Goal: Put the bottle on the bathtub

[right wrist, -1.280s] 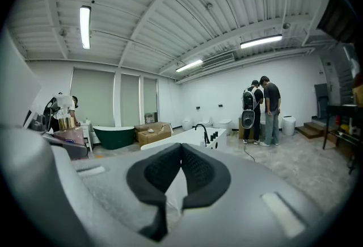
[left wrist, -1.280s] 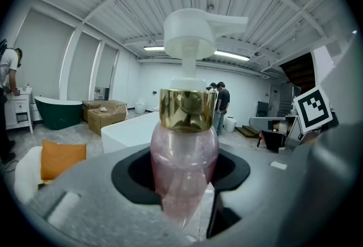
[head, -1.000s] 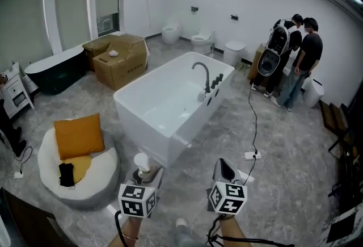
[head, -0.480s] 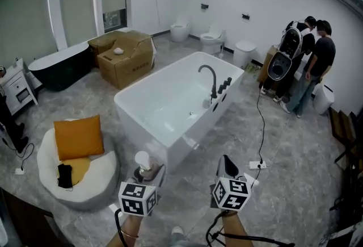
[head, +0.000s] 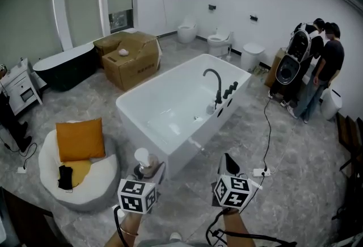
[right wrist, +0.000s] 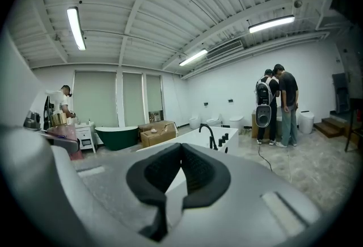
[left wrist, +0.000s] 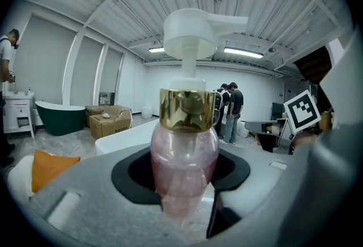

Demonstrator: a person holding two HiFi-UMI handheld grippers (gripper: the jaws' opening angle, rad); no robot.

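Note:
My left gripper (head: 148, 171) is shut on a pink pump bottle (left wrist: 184, 152) with a gold collar and a white pump head (head: 142, 156), held upright. The white bathtub (head: 148, 133) with a black tap (head: 215, 82) stands just ahead on the grey floor, its near corner beyond both grippers. My right gripper (head: 228, 165) is shut with nothing between its jaws, to the right of the bottle. In the right gripper view the tub (right wrist: 198, 139) and its tap show past the closed pads (right wrist: 198, 169).
A round white seat (head: 96, 180) with an orange cushion (head: 80, 139) sits at the left. Cardboard boxes (head: 131, 58) and a dark green tub (head: 63, 67) stand behind. Two people (head: 323, 70) stand at the right, with a cable and power strip (head: 261, 172) on the floor.
The view has moved closer to the white bathtub. Both grippers keep their places in the view, the left still holding the bottle.

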